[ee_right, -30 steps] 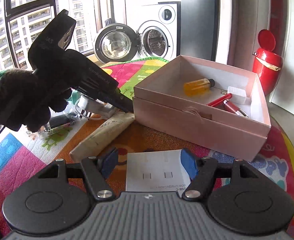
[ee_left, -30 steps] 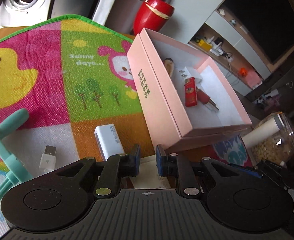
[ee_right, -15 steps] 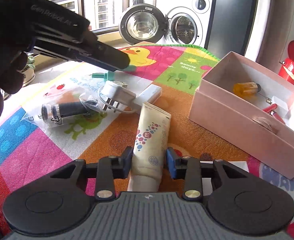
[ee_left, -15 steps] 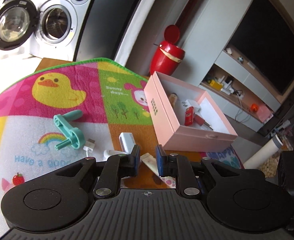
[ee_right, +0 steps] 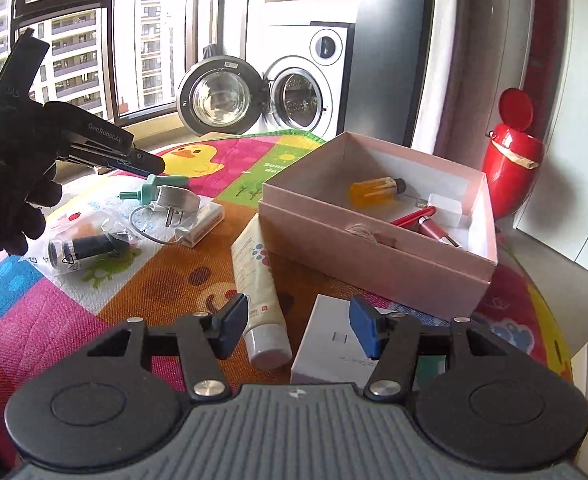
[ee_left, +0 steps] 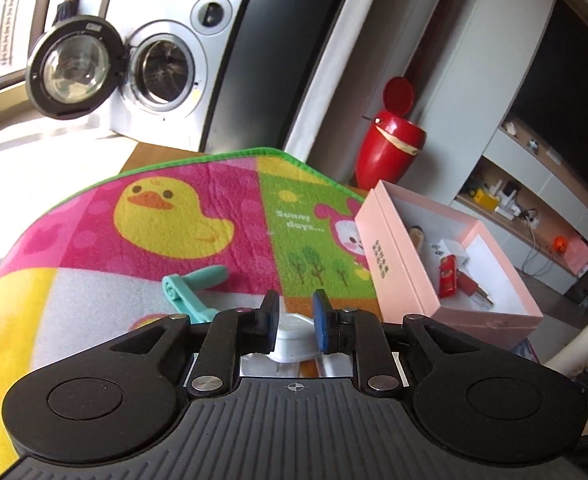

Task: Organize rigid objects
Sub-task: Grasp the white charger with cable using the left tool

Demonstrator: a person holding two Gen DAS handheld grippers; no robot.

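Observation:
A pink open box (ee_right: 377, 256) (ee_left: 393, 268) on the colourful mat holds a yellow bottle (ee_right: 375, 192), a white block (ee_right: 445, 210) and red items (ee_right: 411, 216). My left gripper (ee_left: 294, 322) hovers above the white plug adapter (ee_left: 292, 334), its jaws narrowly apart and empty; it also shows in the right wrist view (ee_right: 150, 162). My right gripper (ee_right: 297, 330) is open and empty above a cream tube (ee_right: 254, 276) and a white carton (ee_right: 329, 348). A teal tool (ee_left: 192, 286), a white charger (ee_right: 200, 226) and a bagged black part (ee_right: 82, 246) lie on the mat.
A red bin (ee_right: 509, 176) stands behind the box. A washing machine with its door open (ee_right: 294, 92) is beyond the mat's far edge. Shelving (ee_left: 525, 208) is at the right.
My left gripper has risen and pulled back, then settled over the white plug adapter. My right gripper has opened wide and shifted right off the tube.

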